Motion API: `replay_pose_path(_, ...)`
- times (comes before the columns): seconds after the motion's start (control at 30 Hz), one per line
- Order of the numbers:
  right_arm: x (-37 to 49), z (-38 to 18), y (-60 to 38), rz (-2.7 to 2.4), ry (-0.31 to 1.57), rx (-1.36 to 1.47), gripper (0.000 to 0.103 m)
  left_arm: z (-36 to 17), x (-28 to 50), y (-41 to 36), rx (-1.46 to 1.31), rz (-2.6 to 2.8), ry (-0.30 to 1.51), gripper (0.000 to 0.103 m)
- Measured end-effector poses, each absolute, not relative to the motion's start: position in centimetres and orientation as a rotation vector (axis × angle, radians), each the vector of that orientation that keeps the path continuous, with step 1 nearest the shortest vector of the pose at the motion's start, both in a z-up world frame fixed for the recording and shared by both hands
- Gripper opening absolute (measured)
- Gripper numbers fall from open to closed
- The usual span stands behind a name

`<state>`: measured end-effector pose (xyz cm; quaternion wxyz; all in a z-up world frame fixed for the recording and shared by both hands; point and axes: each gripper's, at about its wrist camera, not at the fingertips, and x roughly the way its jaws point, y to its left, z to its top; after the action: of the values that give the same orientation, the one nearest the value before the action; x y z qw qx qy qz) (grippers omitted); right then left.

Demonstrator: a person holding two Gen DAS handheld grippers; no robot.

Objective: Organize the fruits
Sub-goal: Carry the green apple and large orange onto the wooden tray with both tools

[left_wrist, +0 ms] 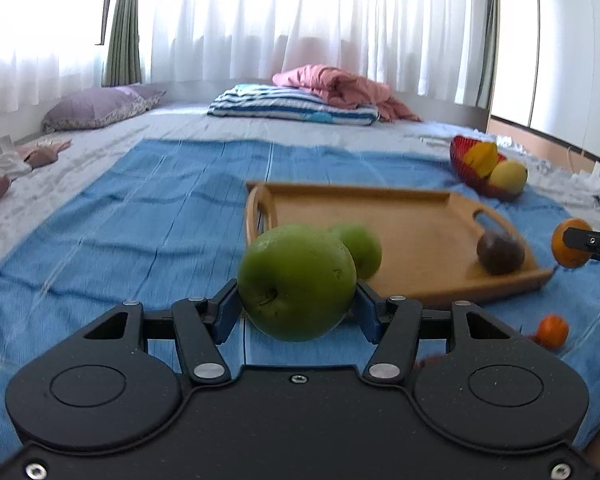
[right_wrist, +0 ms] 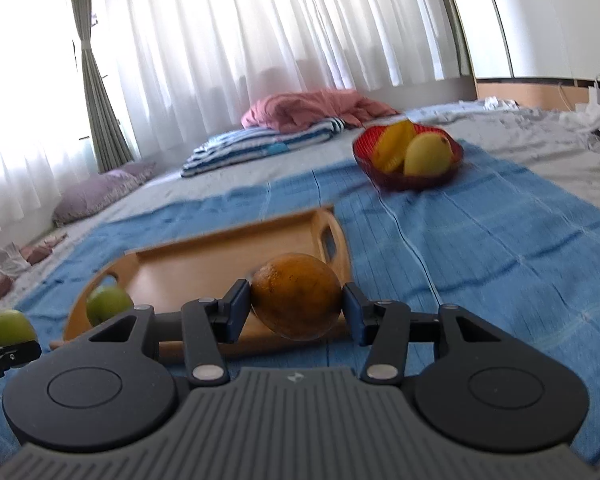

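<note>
the job looked partly done: the shallow wooden handled tray on the blue cloth already carried a second green apple and a dark round fruit, while a small orange fruit lay loose on the cloth. the left gripper clamped a large green apple in the air just before the tray; the right gripper pinched an orange round fruit above the tray's near edge.
</note>
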<state>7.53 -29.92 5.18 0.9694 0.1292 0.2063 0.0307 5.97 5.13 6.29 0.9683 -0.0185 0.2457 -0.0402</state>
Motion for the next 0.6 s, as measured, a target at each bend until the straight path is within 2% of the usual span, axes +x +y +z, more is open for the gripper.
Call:
replay_pose_path(0.33, 14.9, 8.7, -29.7, 0.102, 0.482, 0.32, 0.053, 11.5, 12.0, 4.4, -0.053, -0.133, 0.469, 0.056)
replay_pose_path(0.6, 21.0, 8.5, -28.4, 0.101, 0.621, 0.304, 0.053, 11.4, 18.5, 3.4, -0.109, -0.138, 0.579, 0.056)
